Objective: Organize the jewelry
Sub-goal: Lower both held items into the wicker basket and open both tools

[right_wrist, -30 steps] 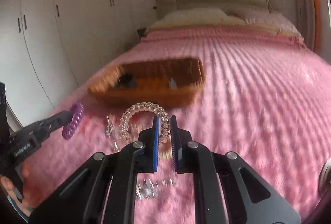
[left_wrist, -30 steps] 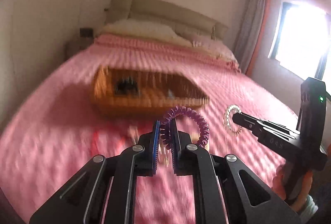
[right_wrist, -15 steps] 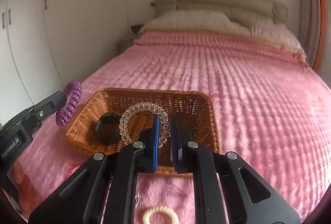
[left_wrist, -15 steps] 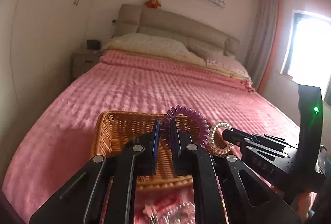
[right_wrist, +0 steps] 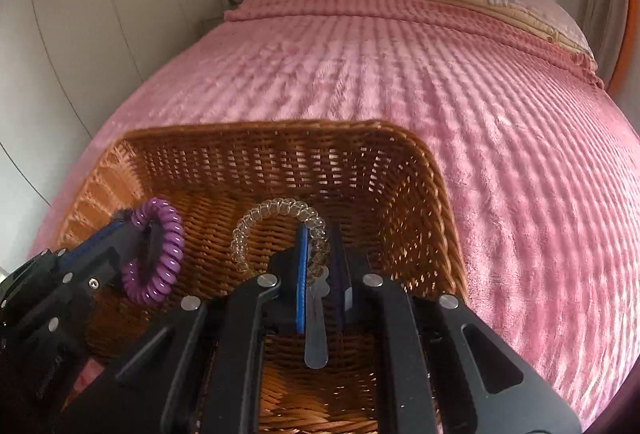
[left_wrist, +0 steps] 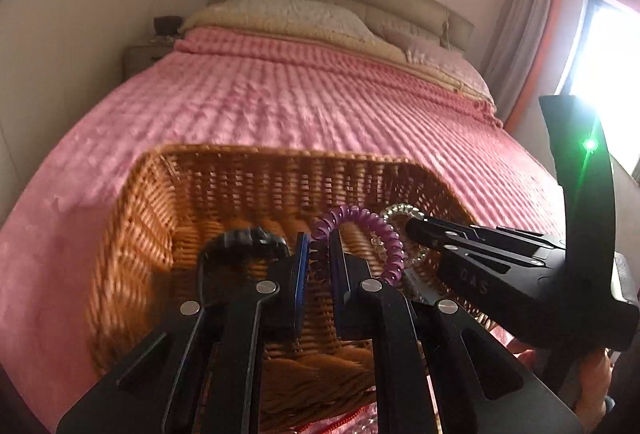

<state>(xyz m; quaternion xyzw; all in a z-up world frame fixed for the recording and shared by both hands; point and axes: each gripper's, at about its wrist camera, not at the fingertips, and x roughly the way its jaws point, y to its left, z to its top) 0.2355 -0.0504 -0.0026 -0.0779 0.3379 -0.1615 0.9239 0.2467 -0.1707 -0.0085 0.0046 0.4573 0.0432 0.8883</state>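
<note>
Faintly, "DAS" on right tongs (left_wrist: 412, 230) | clear coil (right_wrist: 276, 230) gripped | basket (right_wrist: 256, 131)

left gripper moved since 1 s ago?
Yes. The left gripper, shut on the purple coil, moved forward from short of the wicker basket to over its inside.

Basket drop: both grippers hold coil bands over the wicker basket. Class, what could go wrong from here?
1. The purple band and clear band hang close together and might tangle on release.
2. The springy coils could cling to the pads.
3. The grippers might bump each other.
</note>
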